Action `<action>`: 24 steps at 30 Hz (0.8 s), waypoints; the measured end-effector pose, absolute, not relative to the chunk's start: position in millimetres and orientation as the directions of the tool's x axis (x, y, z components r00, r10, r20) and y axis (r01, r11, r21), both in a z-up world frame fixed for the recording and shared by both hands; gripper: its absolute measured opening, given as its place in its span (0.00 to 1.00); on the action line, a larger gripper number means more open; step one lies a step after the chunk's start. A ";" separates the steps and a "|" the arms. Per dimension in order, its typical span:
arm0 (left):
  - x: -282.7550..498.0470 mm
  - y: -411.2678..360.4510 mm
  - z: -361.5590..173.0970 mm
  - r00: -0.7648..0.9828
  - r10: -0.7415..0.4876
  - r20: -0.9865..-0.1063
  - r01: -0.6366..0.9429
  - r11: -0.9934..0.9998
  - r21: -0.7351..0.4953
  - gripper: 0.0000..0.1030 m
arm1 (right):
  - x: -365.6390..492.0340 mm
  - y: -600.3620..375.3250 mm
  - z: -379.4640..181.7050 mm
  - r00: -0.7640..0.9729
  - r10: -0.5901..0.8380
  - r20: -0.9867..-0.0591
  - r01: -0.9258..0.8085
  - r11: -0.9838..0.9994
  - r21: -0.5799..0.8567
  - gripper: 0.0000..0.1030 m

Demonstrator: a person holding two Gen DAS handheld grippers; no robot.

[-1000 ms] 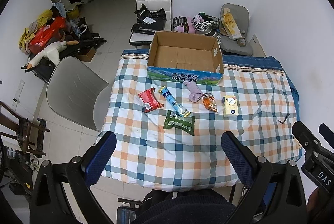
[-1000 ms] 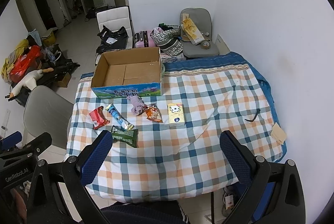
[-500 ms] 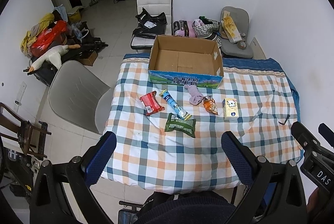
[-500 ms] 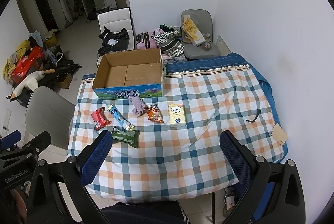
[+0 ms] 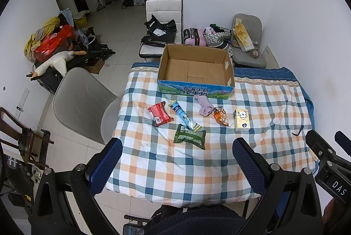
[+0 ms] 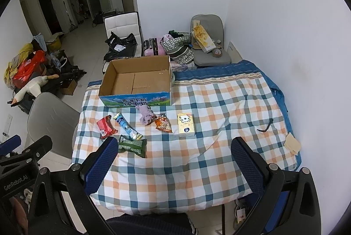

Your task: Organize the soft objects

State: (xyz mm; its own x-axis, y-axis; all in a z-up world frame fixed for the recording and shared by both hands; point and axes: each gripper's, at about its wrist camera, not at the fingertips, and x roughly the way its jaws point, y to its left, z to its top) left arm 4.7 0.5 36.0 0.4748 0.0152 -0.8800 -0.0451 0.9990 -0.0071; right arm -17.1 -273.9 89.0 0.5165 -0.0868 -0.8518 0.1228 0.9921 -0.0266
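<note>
Both the left claw (image 5: 176, 167) and right claw (image 6: 175, 166) were held wide open, empty, above the desk (image 5: 197, 169). Six items were laid before the empty cardboard box (image 5: 195, 72).

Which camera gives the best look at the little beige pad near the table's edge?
The right wrist view: the beige pad lies whole on the checked cloth, beside the right gripper's open fingers. In the left wrist view only a sliver shows, mostly hidden behind the other gripper's body.

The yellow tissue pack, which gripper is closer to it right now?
Right, though not by much. The right gripper hangs almost straight in front of the yellow tissue pack; the left gripper sits further off to its left.
</note>
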 end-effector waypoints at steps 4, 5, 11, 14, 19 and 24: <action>5.1 0.7 37.1 0.476 0.017 -0.879 -0.046 0.999 -0.006 1.00 | -16.6 -274.1 90.1 0.520 -0.084 -0.850 0.123 0.992 -0.023 1.00; 2.4 0.5 35.6 0.478 0.015 -0.878 -0.044 0.999 -0.006 1.00 | -16.4 -273.6 90.0 0.520 -0.085 -0.850 0.123 0.992 -0.024 1.00; 2.5 1.9 36.0 0.474 0.016 -0.880 -0.043 0.999 -0.006 1.00 | -11.4 -270.0 96.2 0.518 -0.083 -0.851 0.117 0.993 -0.025 1.00; 3.2 0.1 37.1 0.473 0.015 -0.881 -0.043 0.999 -0.006 1.00 | -10.5 -269.1 96.3 0.519 -0.084 -0.851 0.118 0.993 -0.026 1.00; 2.7 0.9 36.7 0.473 0.014 -0.881 -0.042 0.999 -0.007 1.00 | -12.4 -269.9 95.2 0.520 -0.081 -0.850 0.116 0.993 -0.024 1.00; 1.7 1.2 36.9 0.475 0.012 -0.880 -0.042 0.999 -0.009 1.00 | -13.4 -270.4 93.8 0.523 -0.082 -0.848 0.117 0.993 -0.024 1.00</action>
